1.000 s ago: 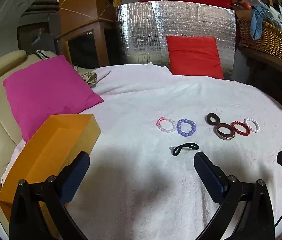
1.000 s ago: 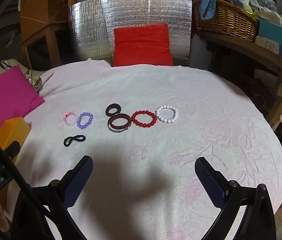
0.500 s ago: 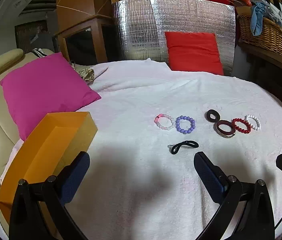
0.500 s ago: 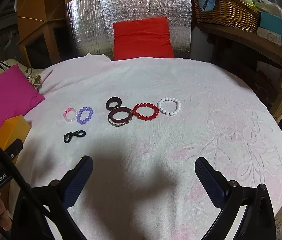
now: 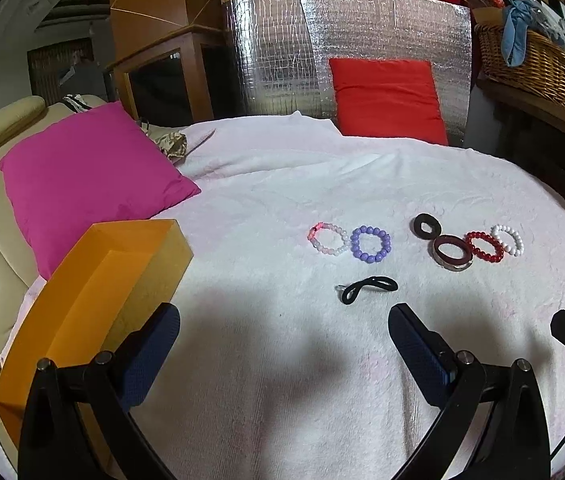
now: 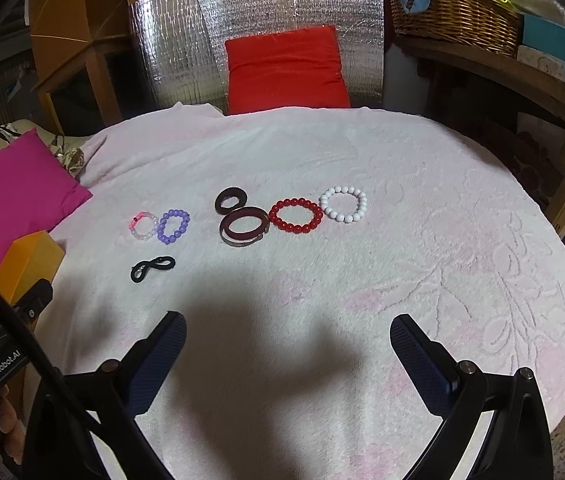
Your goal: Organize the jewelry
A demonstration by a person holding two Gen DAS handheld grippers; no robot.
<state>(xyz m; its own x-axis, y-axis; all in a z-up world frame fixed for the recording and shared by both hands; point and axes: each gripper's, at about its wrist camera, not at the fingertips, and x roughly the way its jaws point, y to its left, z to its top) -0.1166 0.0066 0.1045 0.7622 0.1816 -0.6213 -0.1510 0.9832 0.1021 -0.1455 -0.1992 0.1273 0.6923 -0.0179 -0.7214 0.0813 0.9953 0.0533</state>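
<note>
Left gripper [image 5: 282, 340] jaws spread wide, nothing between them, hovering over the pale pink cloth [image 5: 282, 400]. Right gripper [image 6: 288, 344] same — wide apart, empty.

Left to right in the left wrist view:
- orange box [image 5: 94, 292] at the left edge of the cloth, open top, looks empty from here, just beside the left finger [image 5: 150, 356]
- pink-white bead bracelet [image 5: 328, 239], touching or nearly touching the purple bead bracelet [image 5: 370, 244]
- black hair tie [image 5: 368, 289], nearer the camera than the rest, lying in a flattened figure-eight
- black ring [image 5: 426, 226], then the dark brown bangle [image 5: 452, 253] touching it
- red bead bracelet [image 5: 484, 246] and white bead bracelet [image 5: 508, 239], which overlap in this view; the right wrist view shows them side by side, barely touching

Key relation: the hair tie sits straight ahead of the left gripper, slightly right of its centre line, close to the right finger tip. Its long axis runs roughly left-right, so across the approach direction and in line with the jaw gap. Fingers closing along that axis would pinch the ends, not the waist — my read is a wrist turn or a grab at one loop is needed.

Nearer hand: left for the hair tie and the two small bracelets, and it has the box on its side. From the right gripper the bangle, red and white pieces lie ahead, the hair tie well off to the left.

Nothing is in the box yet as far as I can see; task looks to be at the start.
</note>
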